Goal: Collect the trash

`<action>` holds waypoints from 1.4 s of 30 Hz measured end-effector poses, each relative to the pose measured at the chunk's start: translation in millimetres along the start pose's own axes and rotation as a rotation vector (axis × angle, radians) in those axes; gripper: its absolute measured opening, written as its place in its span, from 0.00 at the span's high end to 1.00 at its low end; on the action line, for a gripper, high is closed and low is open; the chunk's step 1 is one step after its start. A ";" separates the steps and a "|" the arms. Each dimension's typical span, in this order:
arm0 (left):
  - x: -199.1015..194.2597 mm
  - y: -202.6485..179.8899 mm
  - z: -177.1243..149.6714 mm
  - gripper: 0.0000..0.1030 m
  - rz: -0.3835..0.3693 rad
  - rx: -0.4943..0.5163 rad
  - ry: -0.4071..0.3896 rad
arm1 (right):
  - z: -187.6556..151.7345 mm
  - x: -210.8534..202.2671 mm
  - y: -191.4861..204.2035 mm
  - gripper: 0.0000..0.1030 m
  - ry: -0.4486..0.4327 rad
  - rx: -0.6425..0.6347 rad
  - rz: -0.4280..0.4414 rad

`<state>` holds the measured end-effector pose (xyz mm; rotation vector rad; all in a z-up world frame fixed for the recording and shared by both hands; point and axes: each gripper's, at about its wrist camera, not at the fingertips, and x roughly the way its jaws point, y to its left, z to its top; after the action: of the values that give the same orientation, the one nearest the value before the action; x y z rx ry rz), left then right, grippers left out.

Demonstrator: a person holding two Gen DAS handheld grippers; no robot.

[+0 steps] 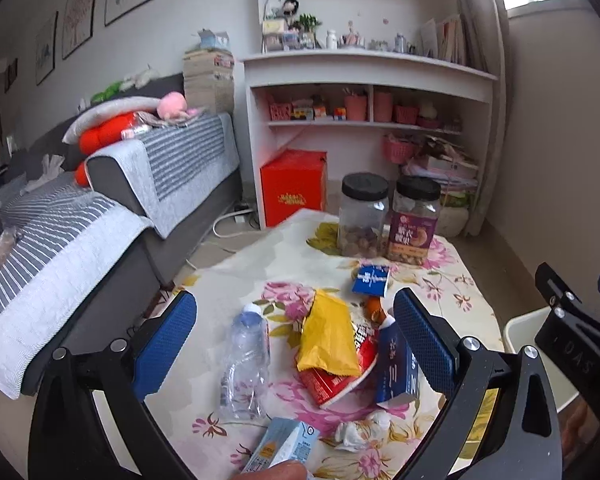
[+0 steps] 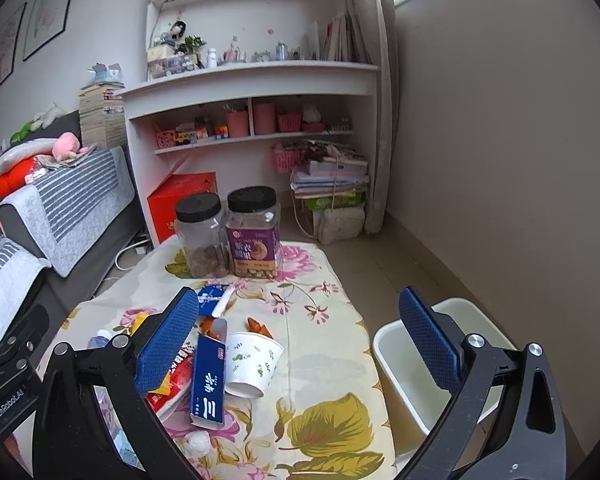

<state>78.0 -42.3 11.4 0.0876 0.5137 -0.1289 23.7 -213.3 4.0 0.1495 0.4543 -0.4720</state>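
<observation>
Trash sits mid-table on floral cloth (image 1: 440,272): clear bottle (image 1: 246,364) at 9 o'clock of yellow wrapper (image 1: 330,334), blue box (image 2: 209,380) w/ paper cup (image 2: 252,362) at its 3. Left gripper (image 1: 296,344) & right gripper (image 2: 300,344) both spread wide, nothing between pads. Bin (image 2: 404,376) off table's 3 o'clock edge.

Two jars (image 2: 228,232) stand side by side at table's (image 2: 332,320) far end. Nearer: paper cup (image 2: 252,364) on its side, box (image 2: 210,380) just left of it, bottle (image 1: 246,364) further left. Bin (image 2: 412,380) on floor, right of table.
</observation>
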 end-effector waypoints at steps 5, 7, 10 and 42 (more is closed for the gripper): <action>-9.5 4.2 1.9 0.07 0.003 -0.016 -0.015 | -2.2 -8.2 5.7 0.07 -0.033 -0.018 -0.003; -13.5 7.8 3.4 0.07 0.004 -0.029 -0.022 | -3.4 -11.1 6.5 0.07 -0.038 -0.018 -0.003; -16.8 11.4 4.7 0.07 0.005 -0.042 -0.028 | -3.8 -15.9 5.6 0.07 -0.053 -0.016 0.004; -13.7 10.3 0.3 0.07 0.002 -0.047 -0.005 | -8.3 -17.9 2.9 0.07 -0.033 -0.004 0.023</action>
<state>67.8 -30.7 19.0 0.0423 0.5115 -0.1147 7.7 -201.4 4.8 0.1427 0.4206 -0.4507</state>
